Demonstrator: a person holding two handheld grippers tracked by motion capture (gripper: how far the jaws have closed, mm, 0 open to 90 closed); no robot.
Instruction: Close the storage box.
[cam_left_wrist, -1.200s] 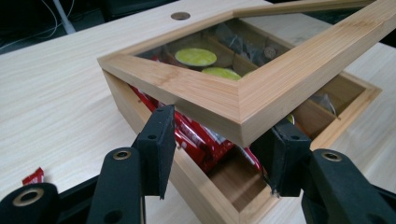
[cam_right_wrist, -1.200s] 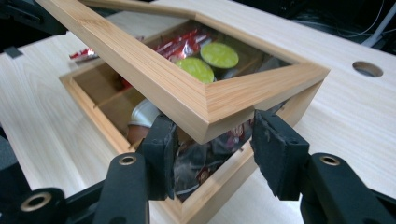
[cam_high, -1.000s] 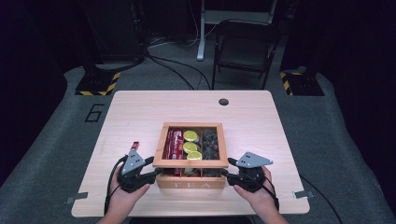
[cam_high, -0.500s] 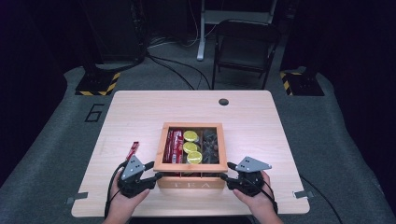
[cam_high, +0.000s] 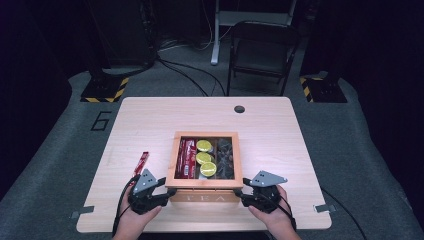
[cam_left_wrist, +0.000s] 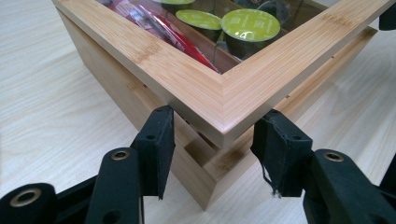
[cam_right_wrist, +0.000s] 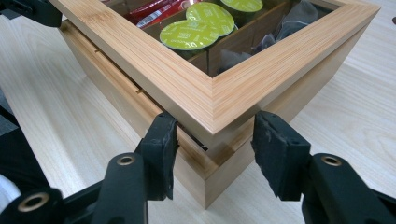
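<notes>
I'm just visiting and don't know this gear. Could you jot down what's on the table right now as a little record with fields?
Table: light wooden table with a dark round hole
Box: wooden box marked TEA, its glass-paned lid slightly raised
Inside: red packets, three green-topped capsules, dark sachets
Loose item: one red packet left of the box
Left gripper: open, jaws either side of the box's near left corner
Right gripper: open, jaws either side of the near right corner

Both hands are drawing back toward the frame's bottom edge, the left gripper (cam_high: 161, 194) and right gripper (cam_high: 241, 193) settling at the tea box's (cam_high: 206, 188) near corners.
</notes>
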